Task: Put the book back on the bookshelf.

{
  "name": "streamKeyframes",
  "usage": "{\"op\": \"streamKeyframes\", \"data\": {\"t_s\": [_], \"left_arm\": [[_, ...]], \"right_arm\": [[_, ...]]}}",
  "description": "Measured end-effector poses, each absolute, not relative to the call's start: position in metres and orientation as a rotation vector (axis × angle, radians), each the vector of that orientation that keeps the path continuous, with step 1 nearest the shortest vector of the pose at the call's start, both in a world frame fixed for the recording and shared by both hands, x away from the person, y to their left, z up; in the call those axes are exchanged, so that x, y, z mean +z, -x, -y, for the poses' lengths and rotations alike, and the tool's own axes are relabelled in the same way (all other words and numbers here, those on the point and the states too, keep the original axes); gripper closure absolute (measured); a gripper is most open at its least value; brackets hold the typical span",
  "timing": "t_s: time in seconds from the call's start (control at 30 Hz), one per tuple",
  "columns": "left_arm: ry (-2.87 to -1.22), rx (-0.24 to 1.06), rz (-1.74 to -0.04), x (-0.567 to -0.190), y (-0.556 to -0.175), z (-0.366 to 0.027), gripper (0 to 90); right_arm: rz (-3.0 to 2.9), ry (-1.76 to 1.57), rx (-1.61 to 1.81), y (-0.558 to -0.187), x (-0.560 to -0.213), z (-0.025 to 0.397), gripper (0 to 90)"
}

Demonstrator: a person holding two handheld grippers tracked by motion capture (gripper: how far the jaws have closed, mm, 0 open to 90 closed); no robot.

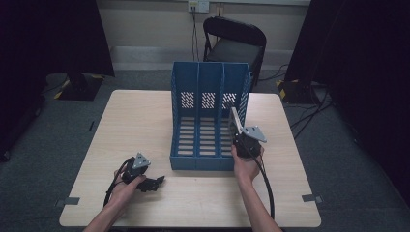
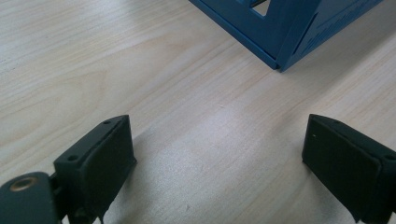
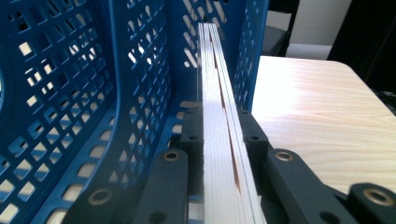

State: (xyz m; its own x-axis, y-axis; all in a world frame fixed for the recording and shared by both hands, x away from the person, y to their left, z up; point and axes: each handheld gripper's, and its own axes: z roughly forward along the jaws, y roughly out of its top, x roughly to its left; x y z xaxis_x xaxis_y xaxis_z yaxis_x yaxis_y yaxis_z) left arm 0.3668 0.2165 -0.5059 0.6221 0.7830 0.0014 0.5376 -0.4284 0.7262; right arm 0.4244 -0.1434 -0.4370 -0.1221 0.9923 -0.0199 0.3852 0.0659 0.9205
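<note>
Three slots make up the blue file rack (image 1: 209, 116) standing in the middle of the wooden table (image 1: 140, 121), and the work in hand concerns the rightmost one. The right gripper (image 1: 238, 129) has its jaws clamped on a thin white booklet (image 3: 219, 140), a sheaf of pages held edge-on and upright, with its far end already reaching into the right slot, close to the perforated outer wall. In the high view the booklet (image 1: 235, 119) rises at a slant from the gripper toward the back of the rack.

By the look of it, the booklet is light and only moderately stiff: the pages fan apart slightly along the edge, so it would likely bow or splay if gripped at a corner. The present hold, pinching the whole stack across its lower edge, seems the sound one, since it keeps the leaves together. The paper is probably smooth, so a loose pinch might let it slip downward; a firm one risks only a crease.

The left gripper (image 2: 219, 158) rests low over the bare table, near the rack's front left corner (image 2: 280, 65), its jaws spread wide with nothing between them. The left hand (image 1: 126, 186) holds it well apart from the work.
</note>
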Motion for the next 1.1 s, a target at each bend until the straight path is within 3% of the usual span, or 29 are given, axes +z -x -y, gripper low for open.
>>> {"op": "streamKeyframes", "data": {"t_s": [0.53,0.6,0.7,0.73,0.77,0.8,1.1], "left_arm": [[-2.135,0.444,-1.028,-0.5060,-0.3659,-0.2166,8.9],[-2.136,0.444,-1.028,-0.5060,-0.3659,-0.2166,8.9],[-2.136,0.445,-1.028,-0.5060,-0.3659,-0.2166,8.9],[-2.136,0.445,-1.028,-0.5060,-0.3659,-0.2166,8.9],[-2.136,0.444,-1.028,-0.5060,-0.3659,-0.2166,8.9],[-2.136,0.444,-1.028,-0.5060,-0.3659,-0.2166,8.9],[-2.132,0.441,-1.030,-0.5061,-0.3654,-0.2166,9.1]], "right_arm": [[-1.497,-1.442,1.017,-0.4183,-0.4406,0.1432,75.5],[-1.487,-1.445,1.016,-0.4180,-0.4381,0.1446,69.0],[-1.524,-1.458,1.021,-0.4203,-0.4349,0.1486,66.9],[-1.524,-1.458,1.021,-0.4203,-0.4349,0.1486,66.9],[-1.554,-1.448,1.022,-0.4205,-0.4358,0.1486,74.1],[-1.549,-1.440,1.013,-0.4198,-0.4360,0.1471,75.3],[-1.468,-1.452,0.978,-0.4174,-0.4387,0.1390,76.5]]}}
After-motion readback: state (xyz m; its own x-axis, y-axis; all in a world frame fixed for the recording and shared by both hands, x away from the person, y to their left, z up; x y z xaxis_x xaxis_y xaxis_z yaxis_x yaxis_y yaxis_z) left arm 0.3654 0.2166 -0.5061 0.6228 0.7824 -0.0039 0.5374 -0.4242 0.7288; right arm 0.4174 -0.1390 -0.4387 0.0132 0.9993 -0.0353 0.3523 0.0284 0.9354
